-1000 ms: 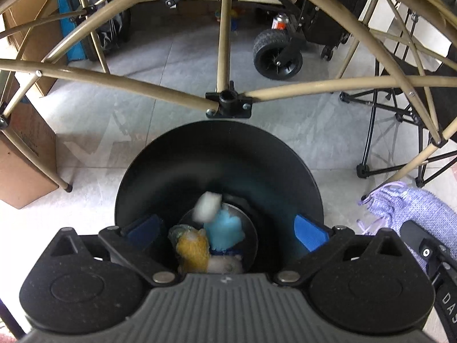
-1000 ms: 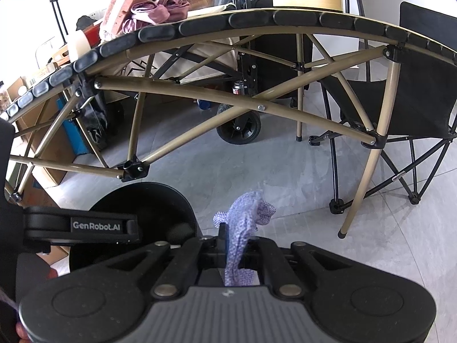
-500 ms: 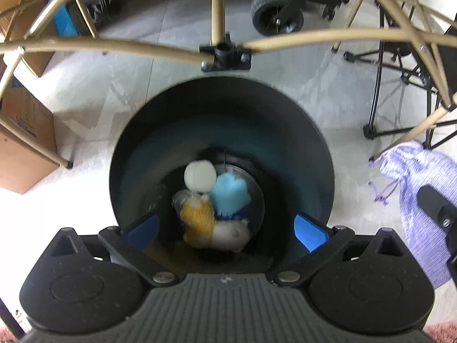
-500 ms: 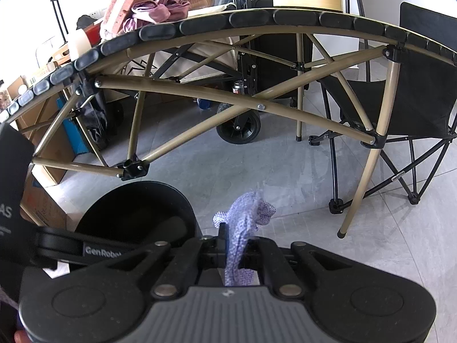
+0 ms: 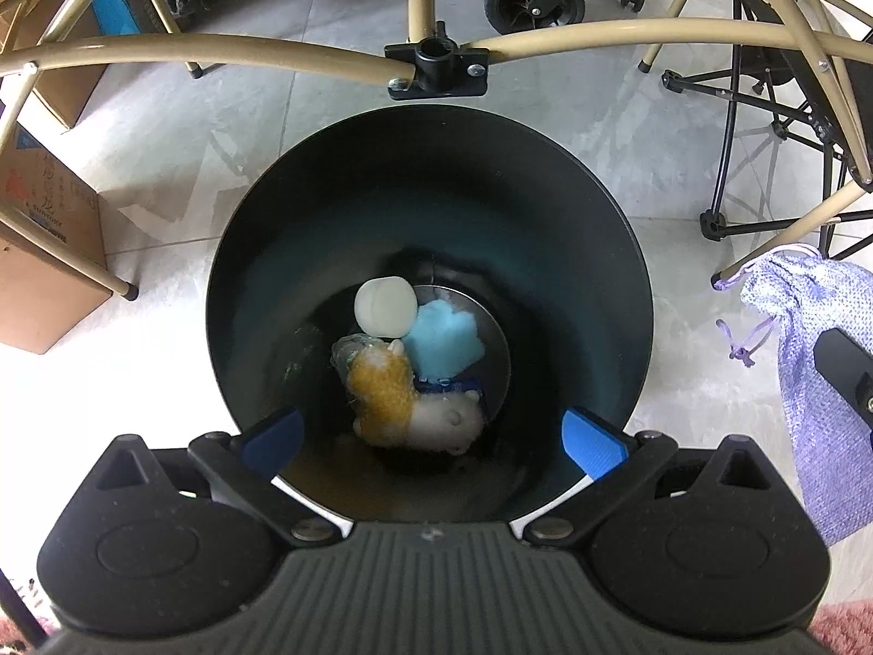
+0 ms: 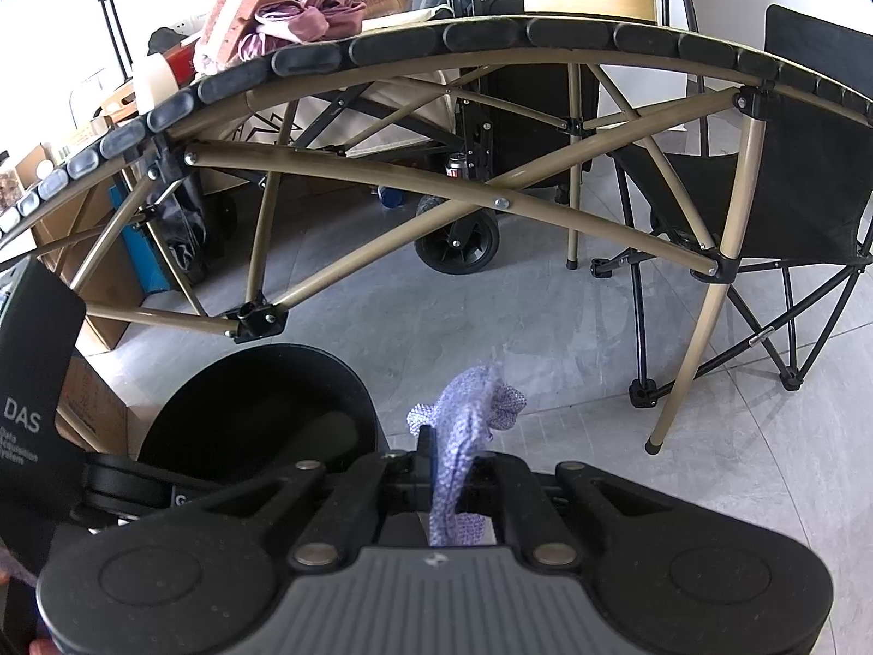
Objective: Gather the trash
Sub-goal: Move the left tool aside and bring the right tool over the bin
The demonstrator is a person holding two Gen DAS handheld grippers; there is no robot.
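Observation:
A black round bin (image 5: 545,185) stands on the floor under a folding table. My left gripper (image 5: 434,439) is open and empty right above its mouth. At the bin's bottom lie a white roll (image 5: 384,307), a blue fluffy piece (image 5: 444,343), and an orange and white plush toy (image 5: 406,401). My right gripper (image 6: 447,456) is shut on a purple mesh pouch (image 6: 464,426), held right of the bin (image 6: 262,409). The pouch also shows in the left wrist view (image 5: 813,371).
Tan table legs and a black joint (image 5: 436,63) cross just beyond the bin. Cardboard boxes (image 5: 43,251) stand left. A cart wheel (image 6: 458,243) and a black folding chair (image 6: 791,180) stand behind and right. The floor is grey tile.
The white roll dropped from the left gripper into the bin and now rests at the bottom. The left gripper rose and tilted further over the bin. The right gripper stayed still.

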